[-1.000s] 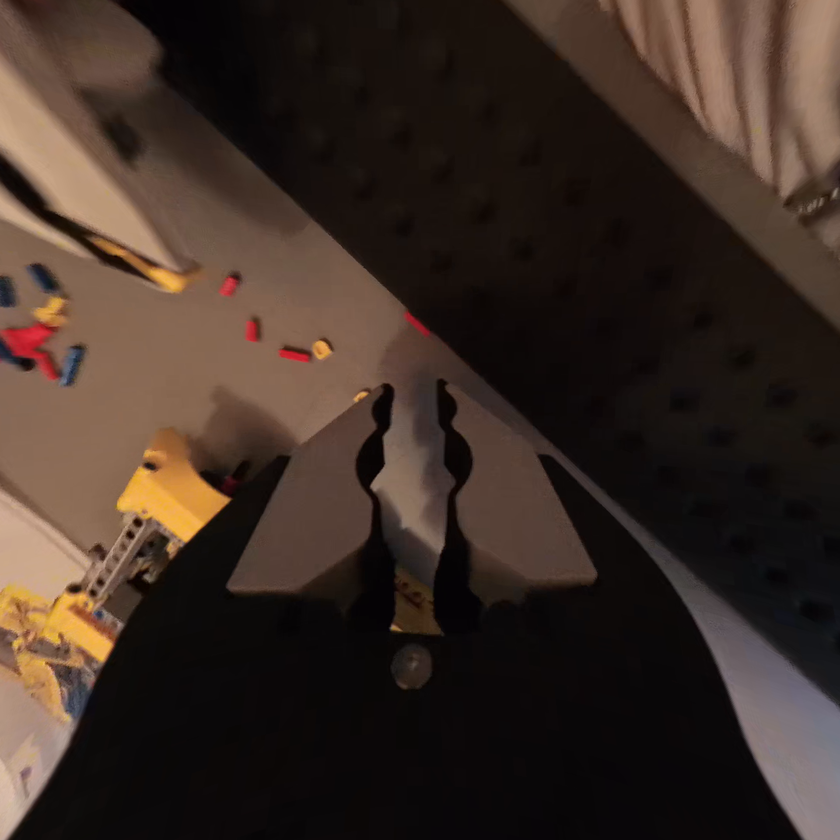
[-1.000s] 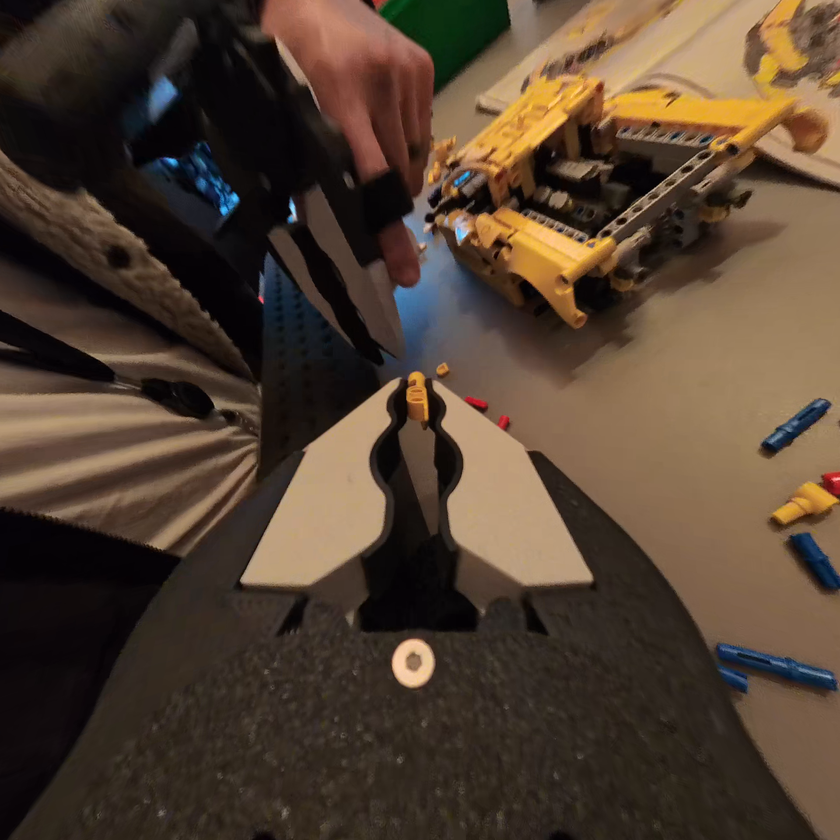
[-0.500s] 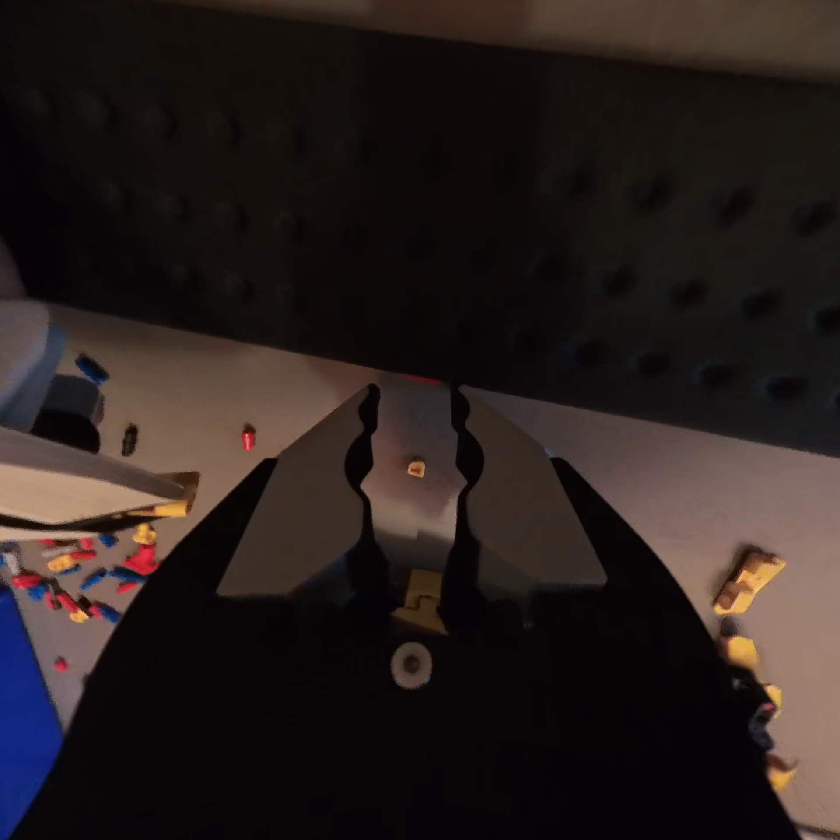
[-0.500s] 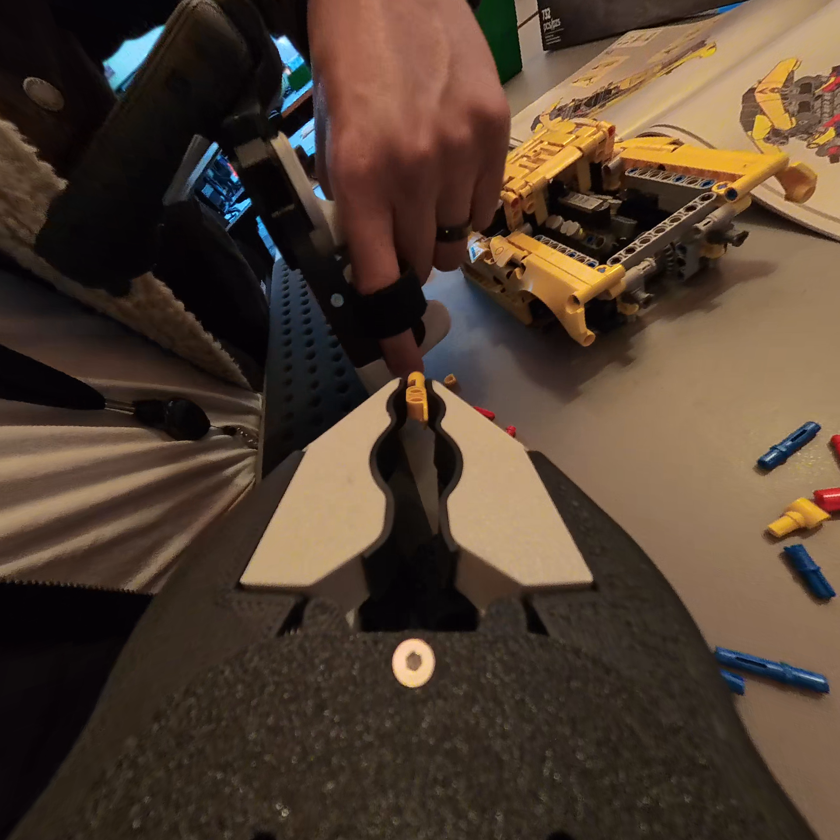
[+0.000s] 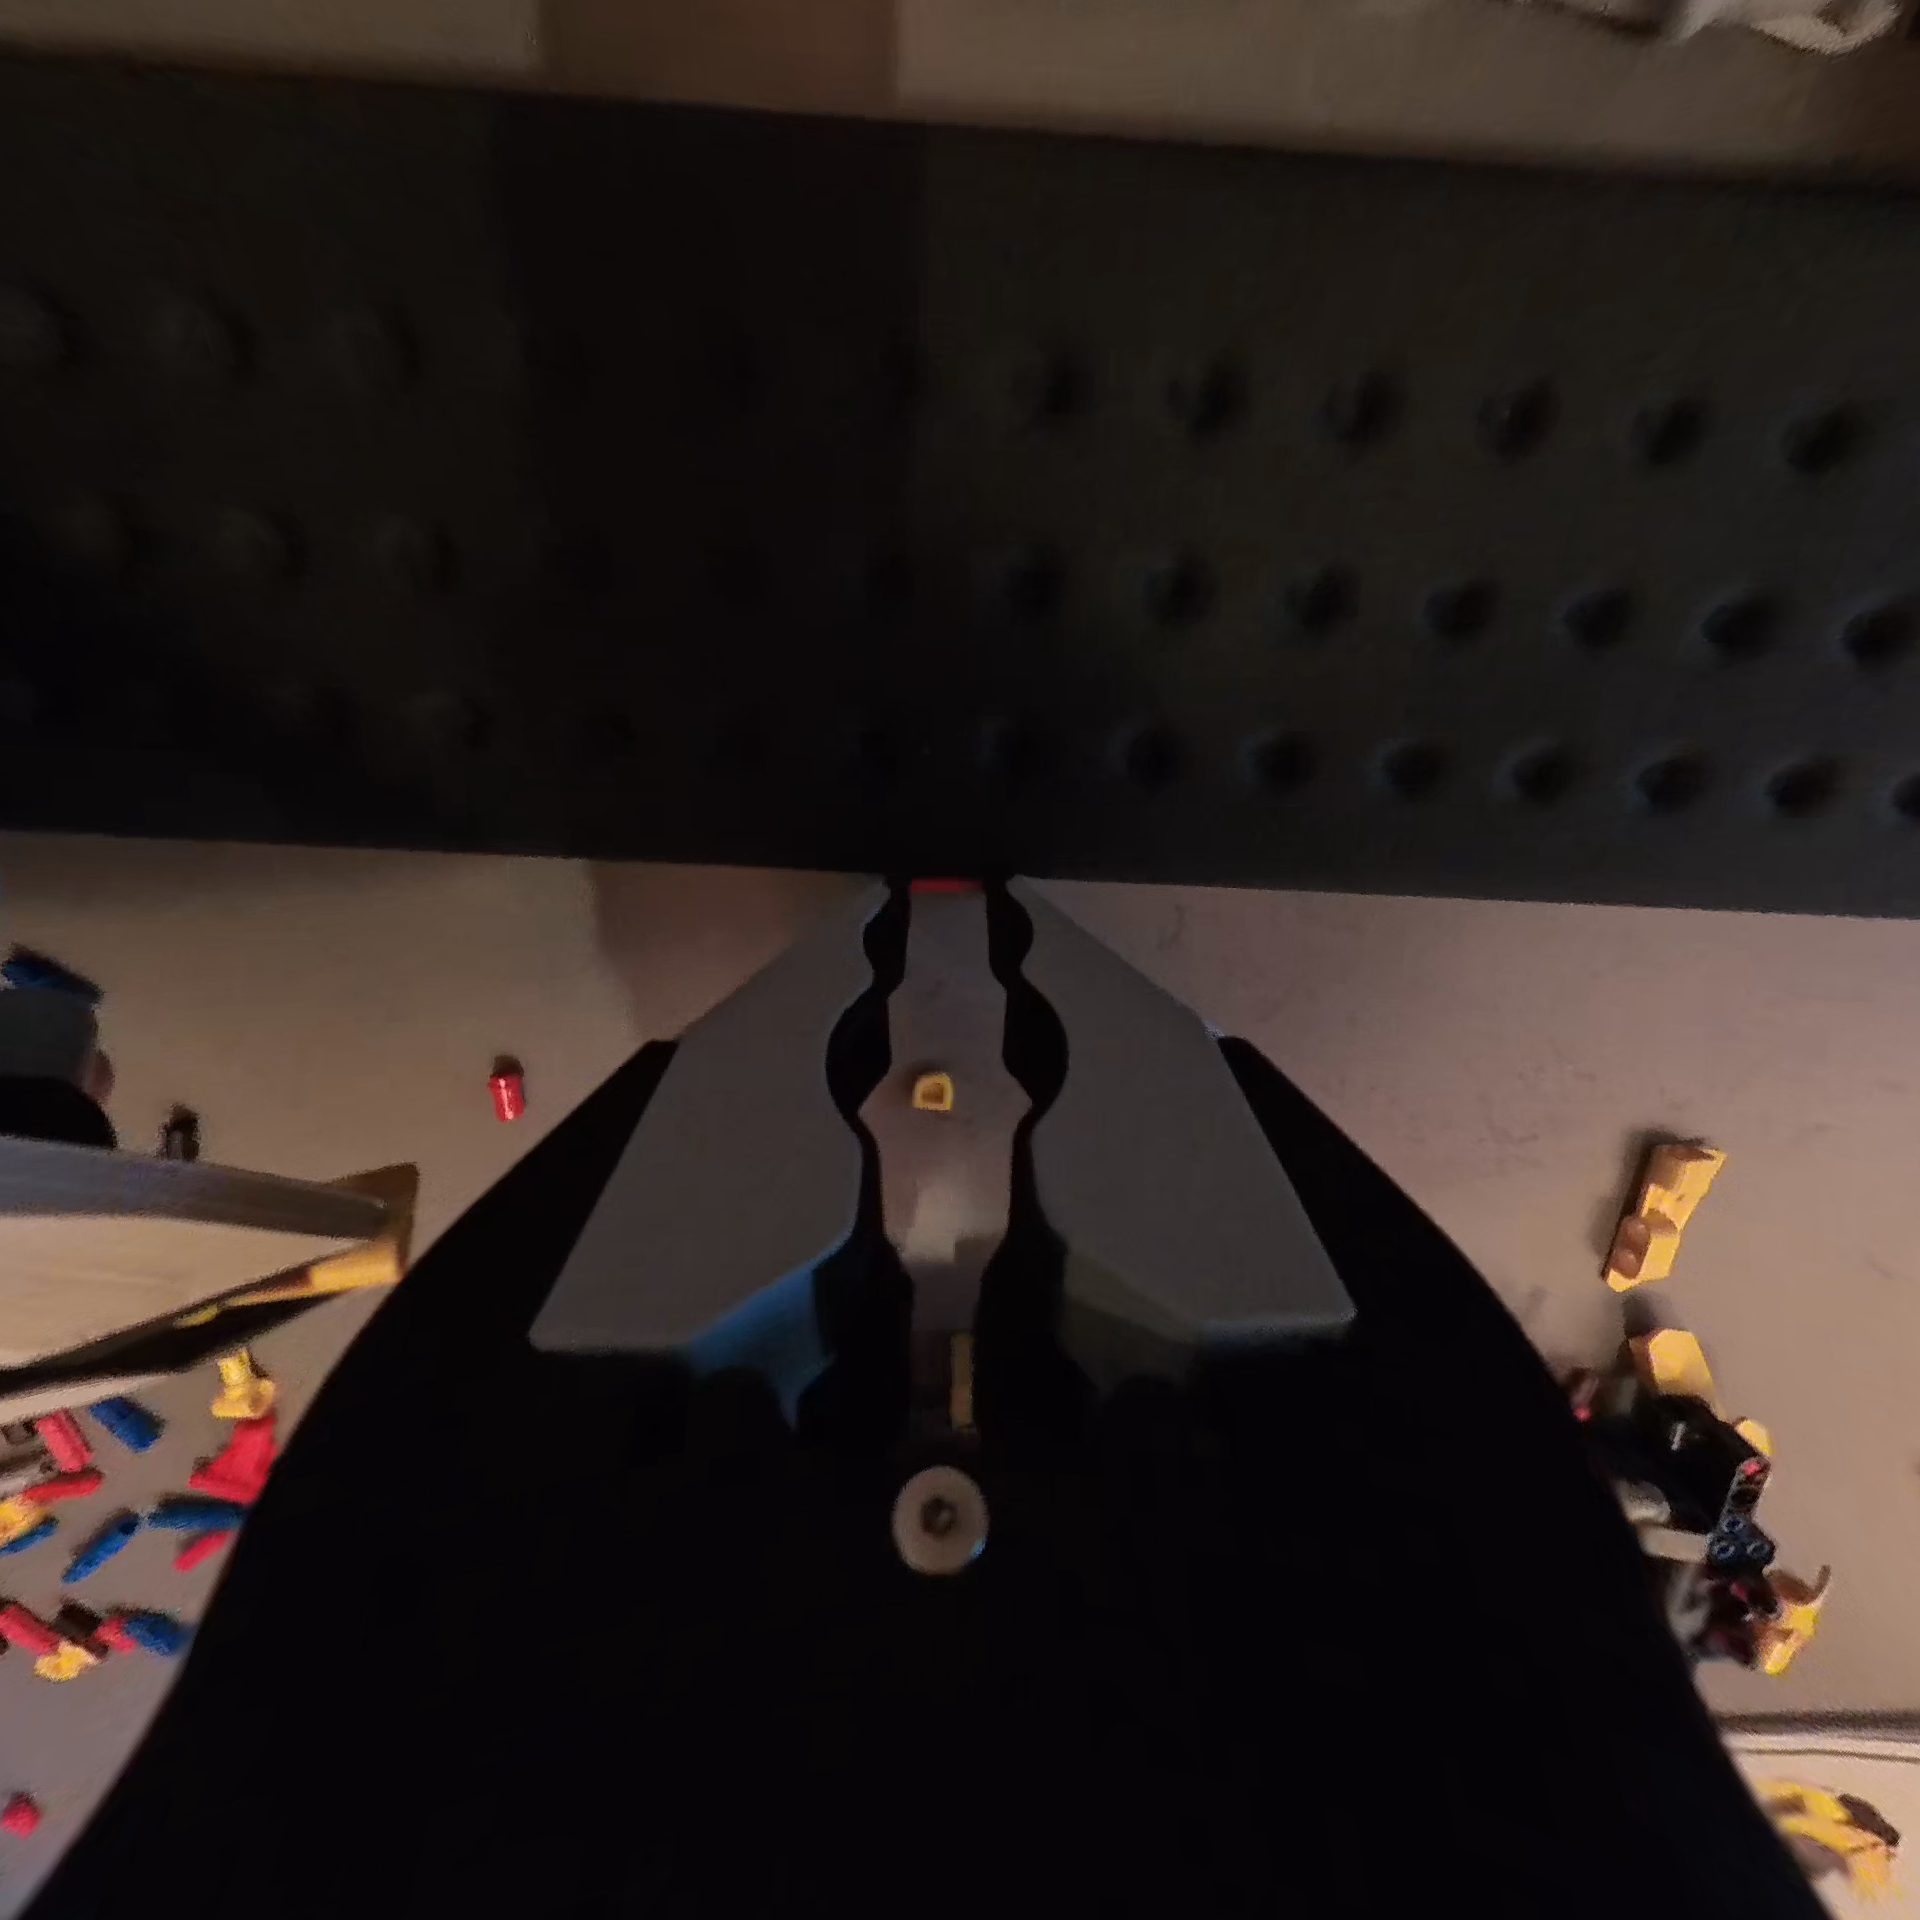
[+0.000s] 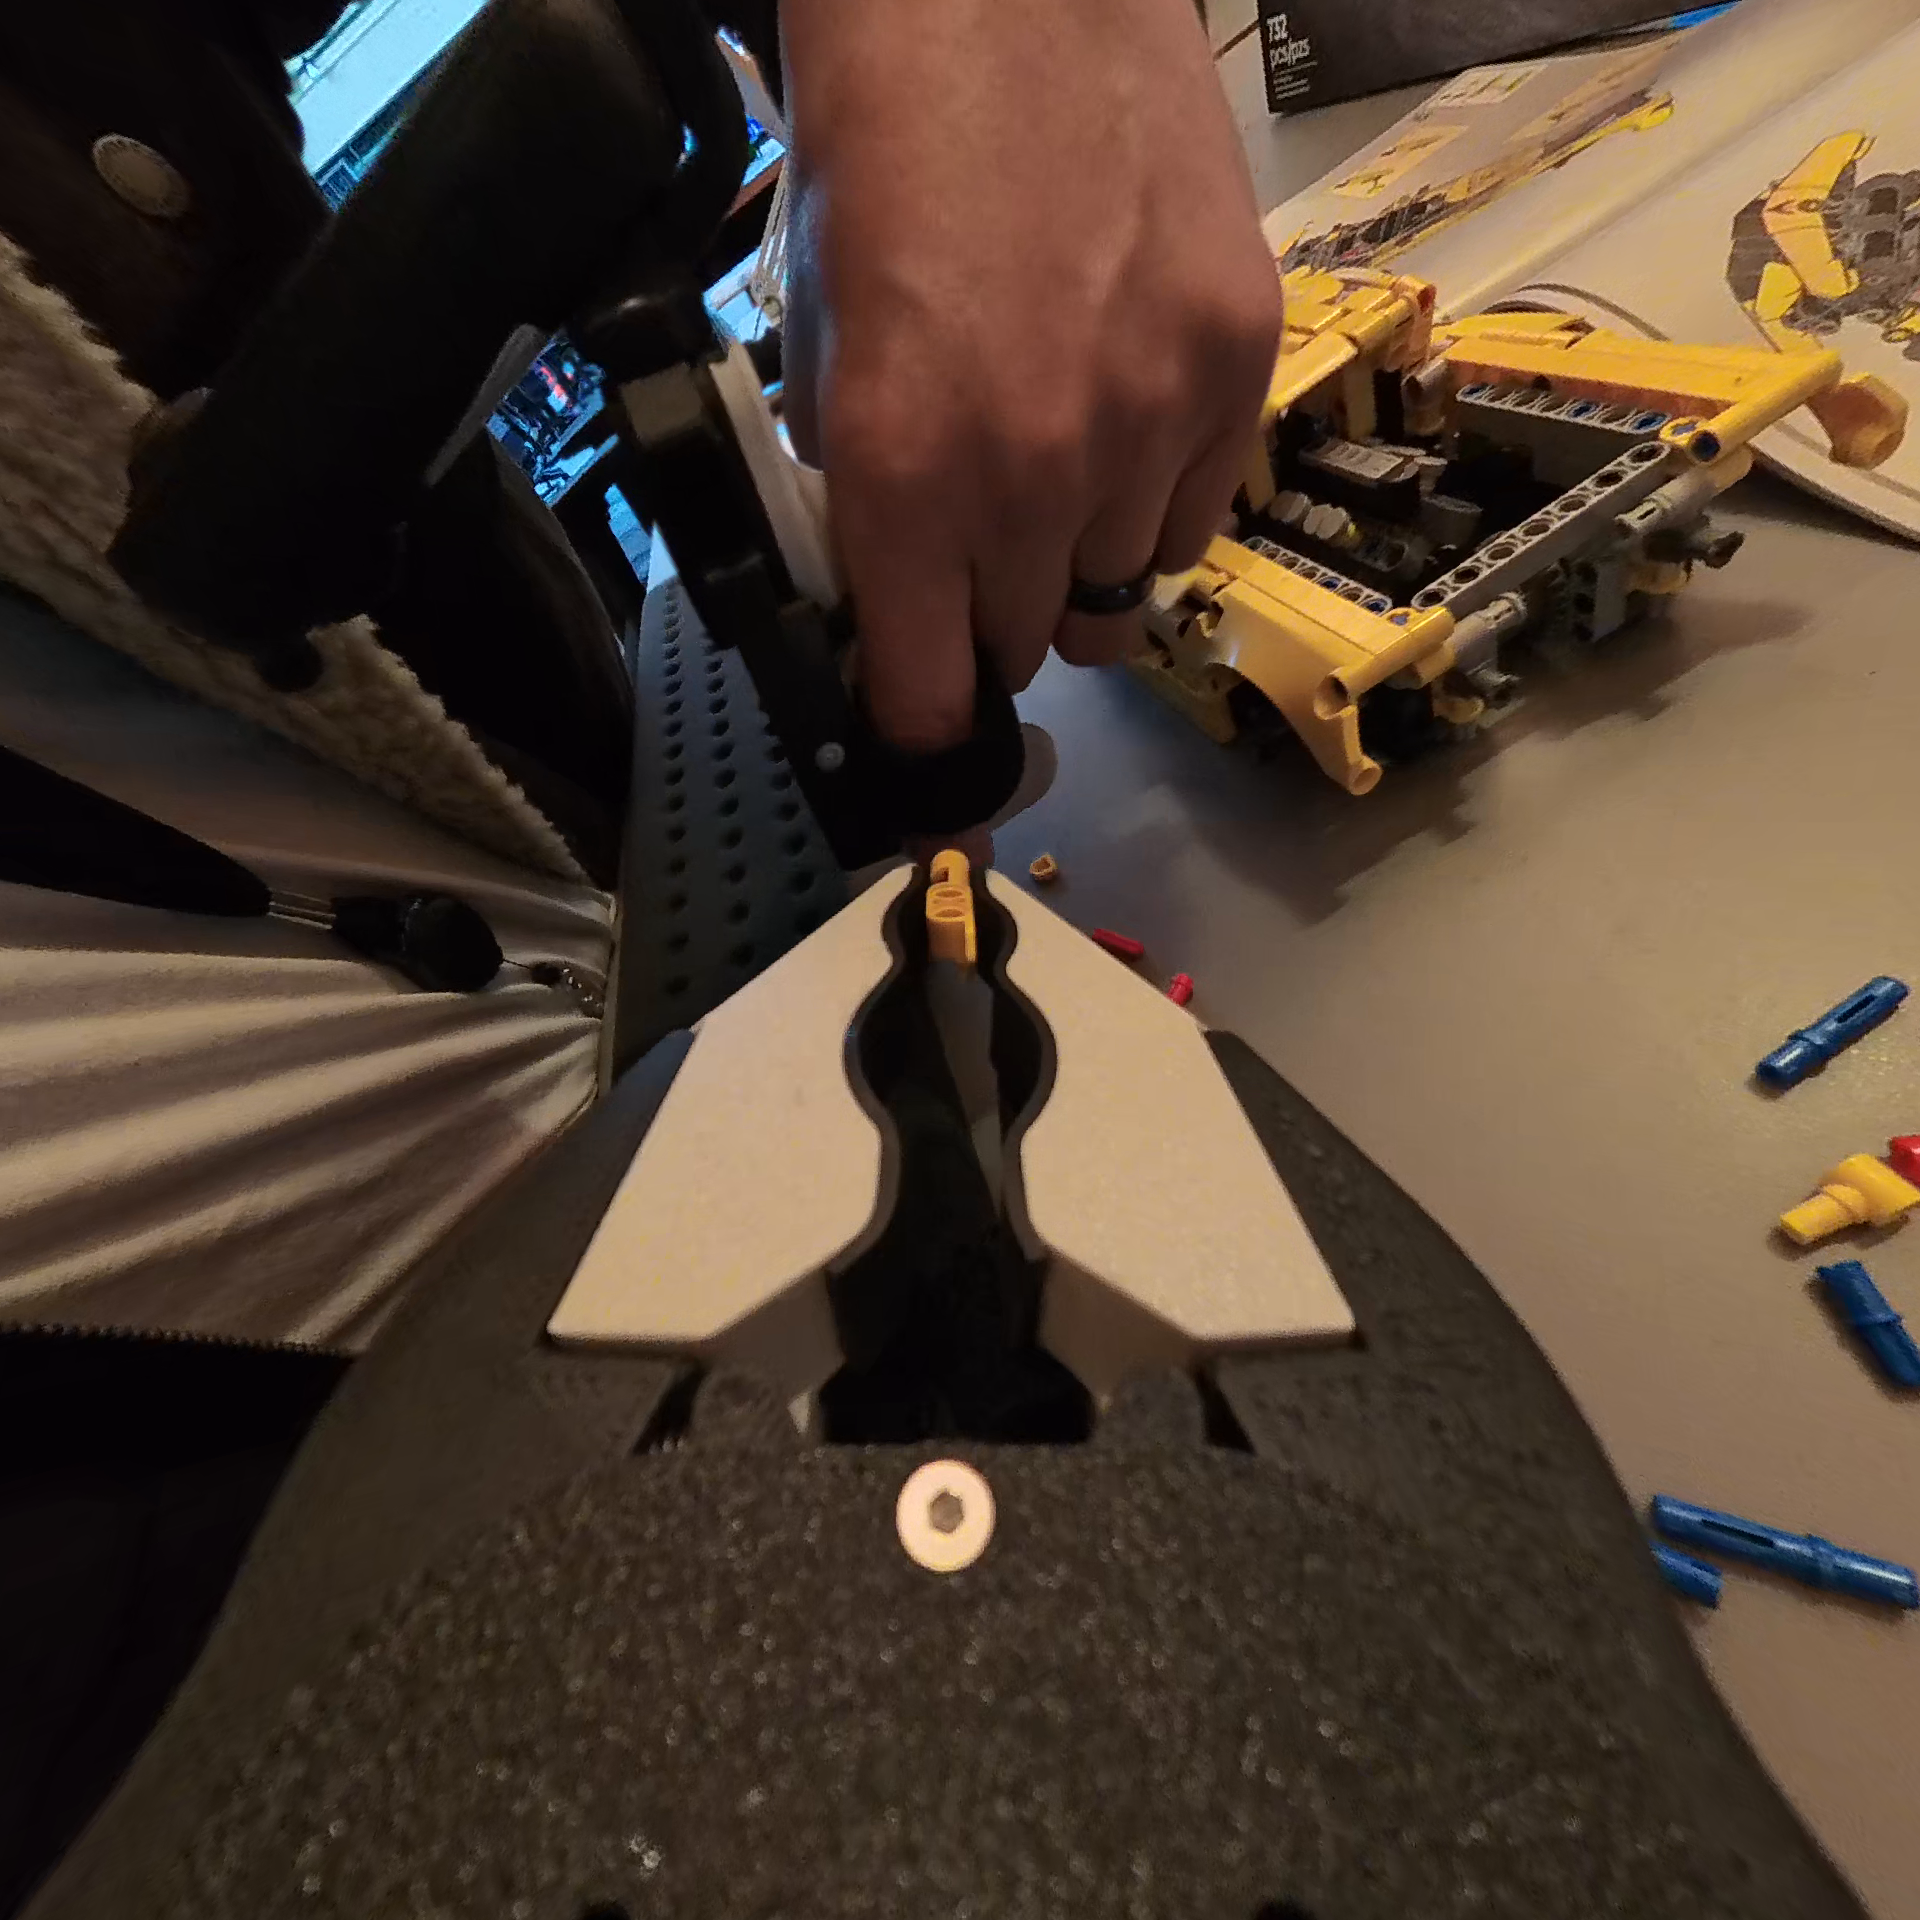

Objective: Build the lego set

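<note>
2 claws work: the right claw (image 6: 951,904) clamps a yellow connector (image 6: 948,914); the left claw (image 5: 948,894), tips slightly apart, nears a red pin (image 5: 943,886) ahead. Next, judged: pinching it, then joining.

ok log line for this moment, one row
right gripper: shut on yellow connector | left gripper: open, empty, above small yellow piece | yellow model: on table, untouched

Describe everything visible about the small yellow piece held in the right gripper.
The small yellow piece is glossy plastic, narrow and elongated, with round holes on the face toward the camera. It stands roughly upright, pinched at the very tips of the right gripper, whose grey fingers close on its sides. Its top pokes above the tips, just below the person's hand. Its lower end is hidden.
</note>
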A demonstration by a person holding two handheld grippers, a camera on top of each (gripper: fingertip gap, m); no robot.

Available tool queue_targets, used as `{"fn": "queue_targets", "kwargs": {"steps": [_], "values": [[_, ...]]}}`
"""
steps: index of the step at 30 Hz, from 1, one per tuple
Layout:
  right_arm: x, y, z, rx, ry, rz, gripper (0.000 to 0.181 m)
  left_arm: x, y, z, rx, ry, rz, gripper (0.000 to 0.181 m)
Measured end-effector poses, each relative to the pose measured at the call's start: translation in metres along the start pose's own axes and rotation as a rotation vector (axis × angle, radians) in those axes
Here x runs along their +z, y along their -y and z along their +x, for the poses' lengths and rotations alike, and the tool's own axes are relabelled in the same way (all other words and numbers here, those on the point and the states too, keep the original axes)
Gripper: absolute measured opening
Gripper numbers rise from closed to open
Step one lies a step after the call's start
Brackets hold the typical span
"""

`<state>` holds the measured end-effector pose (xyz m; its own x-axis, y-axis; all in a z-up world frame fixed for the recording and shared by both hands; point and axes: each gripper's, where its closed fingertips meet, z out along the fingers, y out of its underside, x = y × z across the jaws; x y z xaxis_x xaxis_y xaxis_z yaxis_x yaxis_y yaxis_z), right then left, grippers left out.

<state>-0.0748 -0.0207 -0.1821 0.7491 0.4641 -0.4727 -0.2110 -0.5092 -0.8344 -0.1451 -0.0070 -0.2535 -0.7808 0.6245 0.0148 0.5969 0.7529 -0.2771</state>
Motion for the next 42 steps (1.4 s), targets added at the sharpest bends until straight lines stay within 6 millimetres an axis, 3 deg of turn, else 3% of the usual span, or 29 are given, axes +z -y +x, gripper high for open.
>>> {"fn": "queue_targets", "kwargs": {"steps": [5,8,12,15,19,22,26,29,33,37,42], "values": [[-0.002,0.002,-0.002,0.000,0.012,0.016,0.006,-0.005,-0.011,0.007,-0.218,0.107,-0.040,0.014],[-0.003,0.003,-0.002,0.005,0.019,0.025,0.006,-0.016,-0.016,0.016,-0.477,0.225,-0.021,0.014],[-0.001,0.001,-0.001,0.010,0.017,0.007,0.006,-0.024,-0.020,0.048,-0.755,0.317,0.006,0.015],[0.003,-0.004,0.000,0.012,0.011,-0.031,0.006,-0.017,-0.027,0.080,-0.693,0.329,-0.061,0.015],[0.007,-0.008,0.001,0.008,-0.002,-0.069,0.006,-0.008,-0.032,0.105,-0.567,0.243,-0.132,0.015],[0.008,-0.009,0.003,-0.001,-0.027,-0.074,0.006,-0.009,-0.037,0.108,-0.519,0.205,-0.150,0.015],[0.007,-0.009,0.004,0.006,-0.025,-0.072,0.006,-0.016,-0.046,0.107,-0.636,0.194,-0.148,0.033],[0.005,-0.006,0.003,0.018,-0.009,-0.051,0.006,-0.035,-0.044,0.101,-0.825,0.329,-0.052,0.033],[0.004,-0.004,0.002,0.034,0.014,-0.037,0.006,-0.053,-0.053,0.095,-1.228,0.656,0.044,0.033],[0.004,-0.005,0.002,0.038,0.016,-0.042,0.006,-0.052,-0.056,0.088,-1.688,0.974,0.173,0.033],[0.008,-0.010,0.002,0.035,0.015,-0.079,0.006,-0.024,-0.057,0.084,-1.976,1.043,0.165,0.031]]}}
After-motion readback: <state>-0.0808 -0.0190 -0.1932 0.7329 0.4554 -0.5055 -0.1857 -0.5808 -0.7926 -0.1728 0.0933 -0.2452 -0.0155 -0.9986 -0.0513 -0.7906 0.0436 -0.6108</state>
